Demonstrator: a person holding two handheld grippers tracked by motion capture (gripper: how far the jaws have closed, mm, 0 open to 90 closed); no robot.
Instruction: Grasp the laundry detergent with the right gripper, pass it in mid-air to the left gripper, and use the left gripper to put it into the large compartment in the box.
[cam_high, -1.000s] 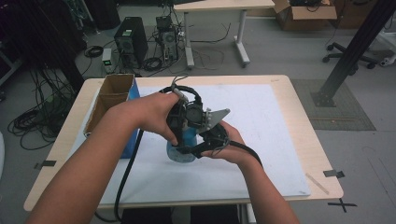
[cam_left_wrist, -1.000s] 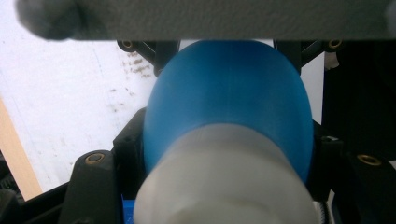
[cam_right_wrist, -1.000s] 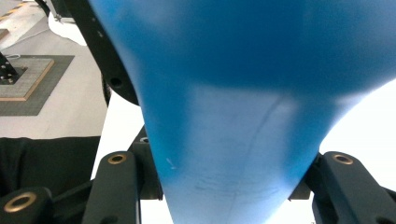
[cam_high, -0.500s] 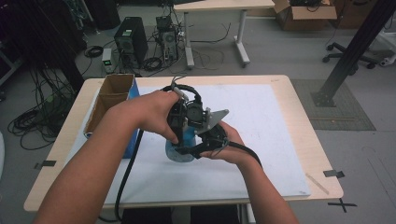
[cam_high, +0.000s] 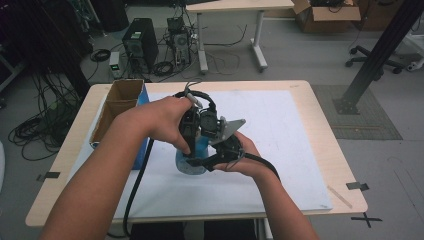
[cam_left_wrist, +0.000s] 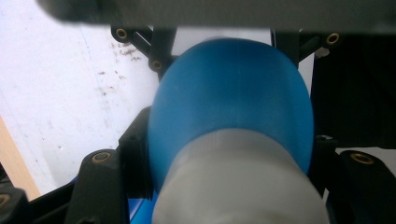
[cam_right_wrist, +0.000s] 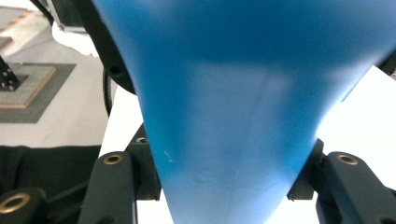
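Over the last second the scene has hardly shifted: both hands sit where they were at the middle of the table (cam_high: 320, 125), bunched around the blue bottle (cam_high: 192, 159) that stands on the white sheet (cam_high: 280, 130). The one real change is at the right gripper (cam_high: 220, 150), whose jaws have just been opening a little, with the blue body between them in the right gripper view. That reads as the person easing or resetting the right-hand hold while the other hand keeps the bottle steady, perhaps between turns of a twist. The left gripper (cam_high: 192, 135) comes down from above and is clamped on the bottle; in the left gripper view the pale grey cap (cam_left_wrist: 238, 182) and the blue shoulder (cam_left_wrist: 233, 98) sit tight between its black jaws. The right gripper's jaws flank the tapering blue body (cam_right_wrist: 233, 116) closely on both sides, but the picture is too near and soft to tell whether the pads press it or have just come clear. A cardboard box (cam_high: 117, 107) stands at the table's far left, well apart from the work.
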